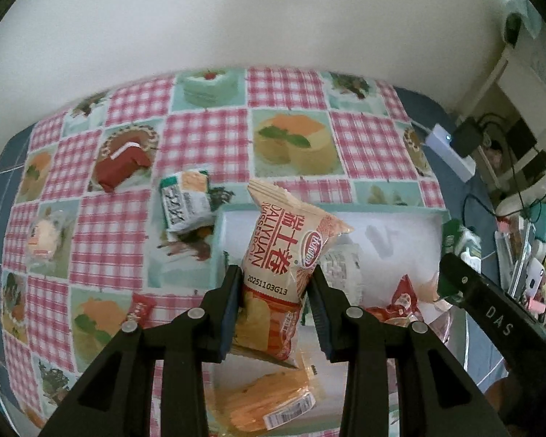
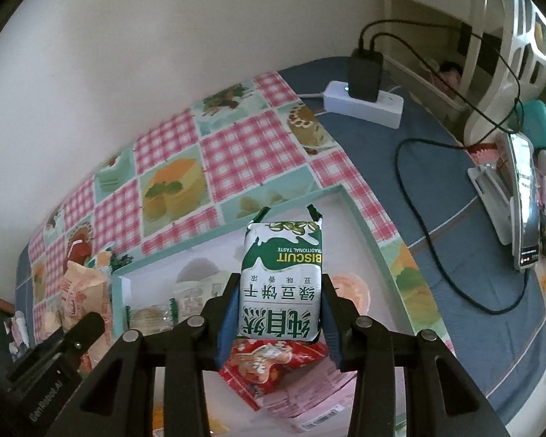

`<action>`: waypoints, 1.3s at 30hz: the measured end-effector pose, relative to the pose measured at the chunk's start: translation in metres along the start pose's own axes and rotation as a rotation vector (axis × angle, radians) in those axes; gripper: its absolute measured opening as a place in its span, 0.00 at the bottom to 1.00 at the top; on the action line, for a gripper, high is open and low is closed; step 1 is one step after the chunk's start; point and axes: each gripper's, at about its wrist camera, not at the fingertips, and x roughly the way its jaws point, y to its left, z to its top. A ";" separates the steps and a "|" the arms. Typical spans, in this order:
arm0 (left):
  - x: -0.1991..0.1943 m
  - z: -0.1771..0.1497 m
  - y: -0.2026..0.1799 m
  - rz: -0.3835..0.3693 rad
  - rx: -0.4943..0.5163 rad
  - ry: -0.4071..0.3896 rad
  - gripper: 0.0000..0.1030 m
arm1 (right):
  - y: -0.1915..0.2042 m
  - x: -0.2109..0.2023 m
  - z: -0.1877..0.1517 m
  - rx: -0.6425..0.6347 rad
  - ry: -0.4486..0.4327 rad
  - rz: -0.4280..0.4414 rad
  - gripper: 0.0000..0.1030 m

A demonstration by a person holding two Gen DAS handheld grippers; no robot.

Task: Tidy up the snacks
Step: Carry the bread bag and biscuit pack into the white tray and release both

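Note:
My left gripper is shut on an orange-and-cream Swiss roll packet, held upright over the left part of a shallow white tray with a teal rim. My right gripper is shut on a green-and-white biscuit packet, held above the same tray. In the tray lie a red snack packet, an orange packet and other wrapped snacks. The right gripper's body shows at the right of the left wrist view.
On the checked cake-print cloth lie a dark red packet, a green-and-white biscuit packet, a clear wrapped cake and a small red packet. A white power strip with a black charger, cables and a phone stand lie right.

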 end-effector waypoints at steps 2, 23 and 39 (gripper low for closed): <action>0.009 -0.001 -0.003 -0.004 0.001 0.022 0.37 | -0.002 0.004 0.000 -0.001 0.008 -0.004 0.42; 0.046 -0.004 -0.011 -0.002 -0.013 0.123 0.48 | -0.018 0.034 -0.008 0.024 0.073 -0.045 0.42; 0.038 0.002 0.013 0.050 -0.101 0.113 0.83 | -0.010 0.034 -0.007 -0.021 0.080 -0.079 0.67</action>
